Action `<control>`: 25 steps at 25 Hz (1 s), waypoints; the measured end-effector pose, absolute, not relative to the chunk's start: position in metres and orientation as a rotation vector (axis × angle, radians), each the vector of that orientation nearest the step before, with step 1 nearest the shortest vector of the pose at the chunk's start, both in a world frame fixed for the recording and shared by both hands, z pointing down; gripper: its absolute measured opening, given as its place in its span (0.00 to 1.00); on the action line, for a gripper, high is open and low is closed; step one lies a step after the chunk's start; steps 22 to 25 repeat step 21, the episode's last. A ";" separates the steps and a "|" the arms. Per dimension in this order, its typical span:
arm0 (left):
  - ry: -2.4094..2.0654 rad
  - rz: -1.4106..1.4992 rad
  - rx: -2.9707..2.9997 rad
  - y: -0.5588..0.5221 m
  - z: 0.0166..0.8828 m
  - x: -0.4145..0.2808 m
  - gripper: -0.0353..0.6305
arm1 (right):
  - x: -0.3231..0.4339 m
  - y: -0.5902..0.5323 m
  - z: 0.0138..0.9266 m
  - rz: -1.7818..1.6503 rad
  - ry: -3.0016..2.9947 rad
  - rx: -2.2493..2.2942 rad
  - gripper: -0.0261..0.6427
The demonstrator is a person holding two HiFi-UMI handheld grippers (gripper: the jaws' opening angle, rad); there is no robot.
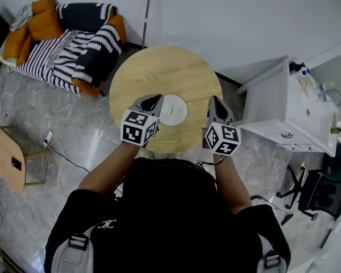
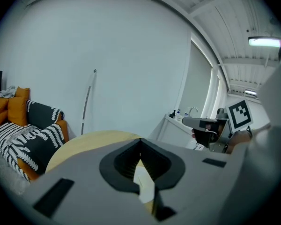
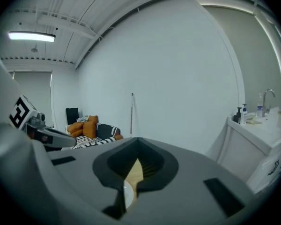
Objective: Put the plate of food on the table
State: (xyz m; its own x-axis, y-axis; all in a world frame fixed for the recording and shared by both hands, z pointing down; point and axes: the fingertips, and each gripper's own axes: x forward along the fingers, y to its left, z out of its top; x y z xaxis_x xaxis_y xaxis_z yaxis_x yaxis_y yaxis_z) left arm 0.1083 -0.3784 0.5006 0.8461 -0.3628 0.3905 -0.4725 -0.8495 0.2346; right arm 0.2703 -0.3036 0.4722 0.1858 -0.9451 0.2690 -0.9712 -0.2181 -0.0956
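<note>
— Wood-topped round desk, then. Where is the plate?

— The white plate lies flat on it, toward the person's side, between the two grippers. What the short thin mark at its middle is, I cannot tell.

— And the left hand-held gripper?

— Just beside the plate's left rim; whether it touches I cannot tell. Its jaws are drawn to a narrow slit, with nothing clamped.

— The right hand-held gripper?

— Over the desk's right edge, apart from the plate, jaws equally narrow and empty.
</note>
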 end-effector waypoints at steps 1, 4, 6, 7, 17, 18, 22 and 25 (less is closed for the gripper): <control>-0.621 0.488 2.700 -0.377 0.503 0.109 0.06 | 0.271 -0.303 0.474 0.417 -1.892 2.344 0.05; -0.608 0.505 2.699 -0.374 0.507 0.109 0.06 | 0.271 -0.299 0.480 0.432 -1.880 2.346 0.05; -0.604 0.510 2.701 -0.375 0.507 0.110 0.06 | 0.272 -0.299 0.482 0.440 -1.877 2.347 0.05; -0.604 0.512 2.702 -0.376 0.508 0.110 0.06 | 0.272 -0.298 0.483 0.446 -1.877 2.348 0.05; -0.613 0.511 2.700 -0.380 0.508 0.111 0.06 | 0.279 -0.298 0.488 0.476 -1.867 2.354 0.05; -0.613 0.512 2.701 -0.381 0.508 0.111 0.06 | 0.280 -0.298 0.489 0.478 -1.865 2.355 0.05; -0.612 0.517 2.702 -0.382 0.509 0.114 0.06 | 0.286 -0.298 0.491 0.488 -1.859 2.357 0.05; -0.612 0.517 2.702 -0.382 0.509 0.114 0.06 | 0.286 -0.298 0.491 0.488 -1.859 2.357 0.05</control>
